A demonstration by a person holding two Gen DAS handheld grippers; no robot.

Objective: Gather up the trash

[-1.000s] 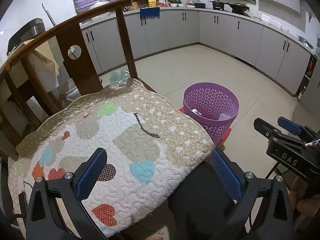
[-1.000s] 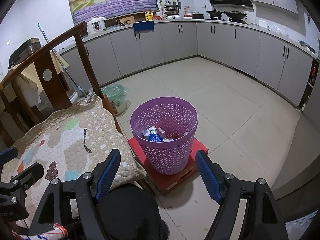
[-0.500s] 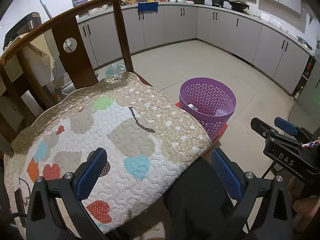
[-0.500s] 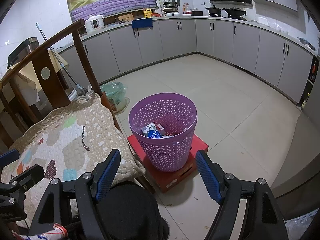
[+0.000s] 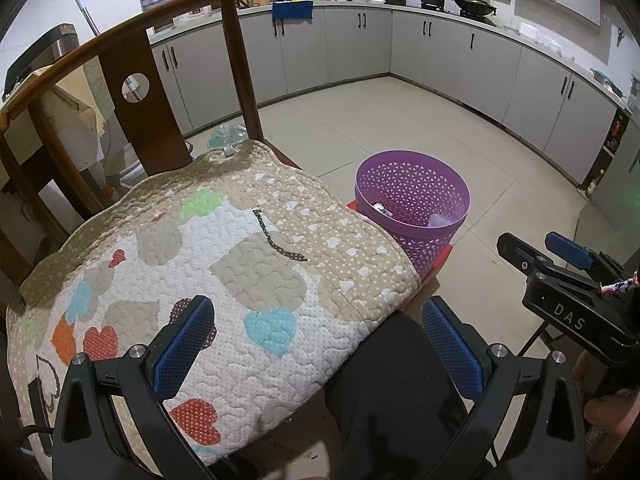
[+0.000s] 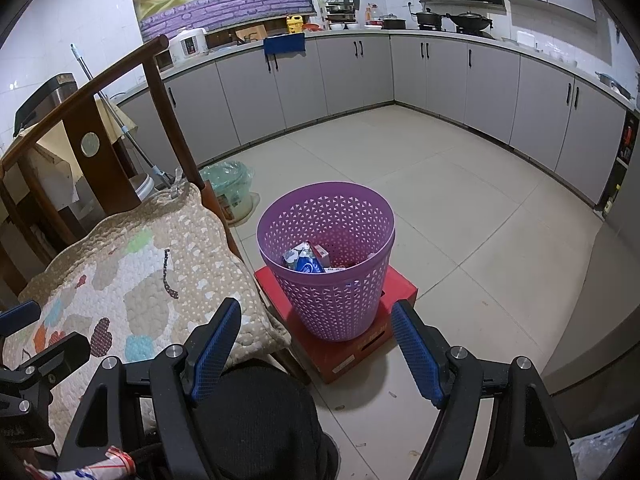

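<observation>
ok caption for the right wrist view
Open right tool above purple basket holding trash on red box.

Both wrist cams angled down, side by side; shared purple basket & chair cushion

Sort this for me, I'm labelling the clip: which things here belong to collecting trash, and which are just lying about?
Part of the job:
- purple basket
- wrappers and cartons already inside it
- left hand-held gripper, open and empty
- right hand-held gripper, open and empty

Just lying about:
- quilted cushion on the wooden chair
- red box under the basket
- mop
- rice cooker
</observation>
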